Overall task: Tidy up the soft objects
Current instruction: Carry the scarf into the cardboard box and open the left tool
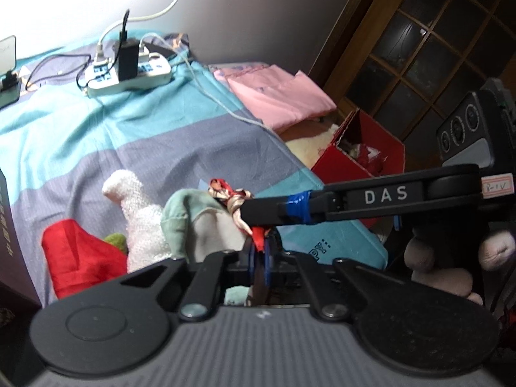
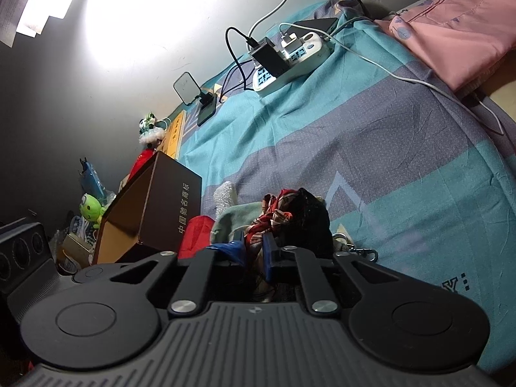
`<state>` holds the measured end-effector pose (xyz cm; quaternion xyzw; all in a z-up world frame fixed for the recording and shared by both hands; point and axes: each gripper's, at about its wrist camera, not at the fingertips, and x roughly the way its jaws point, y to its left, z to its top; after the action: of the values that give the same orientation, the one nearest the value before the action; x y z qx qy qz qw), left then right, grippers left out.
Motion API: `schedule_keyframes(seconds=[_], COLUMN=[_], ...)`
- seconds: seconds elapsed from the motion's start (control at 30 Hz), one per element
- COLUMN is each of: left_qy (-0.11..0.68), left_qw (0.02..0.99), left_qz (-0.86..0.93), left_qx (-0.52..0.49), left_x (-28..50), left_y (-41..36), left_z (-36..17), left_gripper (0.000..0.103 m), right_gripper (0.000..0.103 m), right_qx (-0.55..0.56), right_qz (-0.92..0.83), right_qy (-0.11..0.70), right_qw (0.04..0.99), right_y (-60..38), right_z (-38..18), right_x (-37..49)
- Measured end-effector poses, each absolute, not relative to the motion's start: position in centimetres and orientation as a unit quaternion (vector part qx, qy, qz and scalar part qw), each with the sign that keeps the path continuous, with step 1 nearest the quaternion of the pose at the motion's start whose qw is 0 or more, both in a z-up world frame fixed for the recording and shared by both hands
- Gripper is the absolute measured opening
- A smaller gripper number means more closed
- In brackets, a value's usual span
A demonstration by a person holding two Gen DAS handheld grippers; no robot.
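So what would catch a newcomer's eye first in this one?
Probably the red patterned scarf at the near edge of the bed, pinched from both sides: the left gripper is shut on its lower end and the right gripper reaches in from the right onto its knot. Next, the teal and grey striped bedsheet, with a white power strip full of chargers at its far end and folded pink cloth beside it.

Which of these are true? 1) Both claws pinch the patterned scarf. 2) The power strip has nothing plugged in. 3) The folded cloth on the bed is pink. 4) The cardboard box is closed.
1) True: the left claw and the right claw are both shut on the patterned scarf.
2) False: the power strip holds chargers.
3) True: the pink cloth.
4) False: the cardboard box is open.
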<state>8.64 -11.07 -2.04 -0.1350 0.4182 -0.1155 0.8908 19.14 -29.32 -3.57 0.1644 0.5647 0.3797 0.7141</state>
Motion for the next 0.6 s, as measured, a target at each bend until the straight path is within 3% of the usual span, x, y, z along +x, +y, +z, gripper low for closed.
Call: schedule_keyframes(seconds=[0.3, 0.6], left_qy=[0.332, 0.287], left_qw=[0.929, 0.954], left_qz=[-0.113, -0.023], left_qx=[-0.116, -0.089], left_x=[4.8, -1.3], left_y=[-8.0, 3.1], left_z=[3.2, 7.1], left_gripper=[0.000, 0.000], right_gripper=[0.000, 0.000], right_qx=[0.190, 0.185], right_qz=[0.427, 0.507], right_qy=[0.520, 0.487], right_qw=[0.715, 0.687], right_y=[-27.6, -16.1], right_z=[1.2, 4.9], right_x=[18.4, 15.9])
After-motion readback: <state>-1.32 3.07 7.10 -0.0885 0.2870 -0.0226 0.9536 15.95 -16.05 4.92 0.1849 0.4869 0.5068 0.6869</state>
